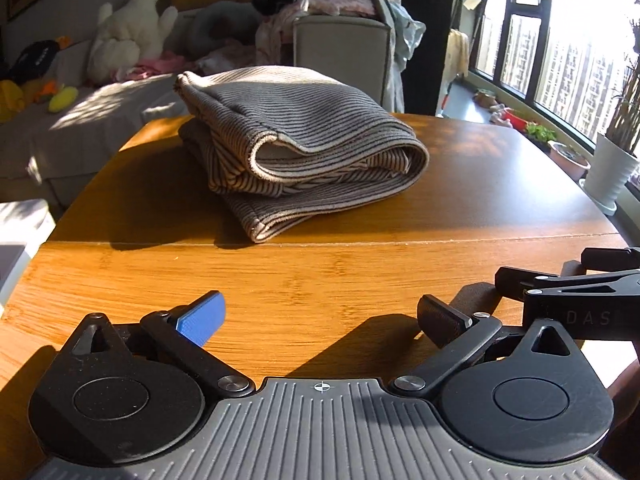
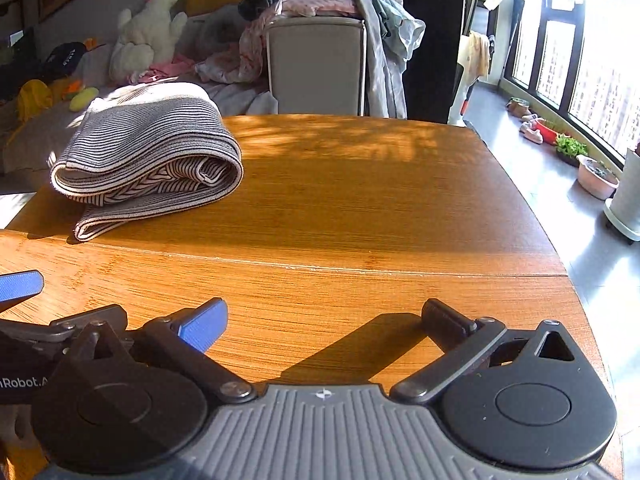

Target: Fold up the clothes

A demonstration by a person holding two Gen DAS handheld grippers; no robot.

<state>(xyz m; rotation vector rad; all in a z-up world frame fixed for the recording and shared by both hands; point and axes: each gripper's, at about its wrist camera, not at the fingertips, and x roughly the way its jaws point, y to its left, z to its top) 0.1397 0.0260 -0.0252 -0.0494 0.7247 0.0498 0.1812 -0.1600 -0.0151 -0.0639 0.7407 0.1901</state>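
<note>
The striped garment (image 1: 296, 148) lies folded in the upper middle of the surface (image 1: 320, 280), apparently finished, so both left tongs (image 1: 320, 320) and right tongs (image 2: 324, 324) gape wide, holding nothing.

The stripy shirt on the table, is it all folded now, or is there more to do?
Looks done: the grey-and-white striped knit garment lies folded in a loose bundle on the round wooden table. In hand: nothing; the left gripper and right gripper are both open and empty, apart from the garment. Maybe left: its bottom layer sticks out unevenly, and a heap of clothes sits on the grey chair behind.
</note>
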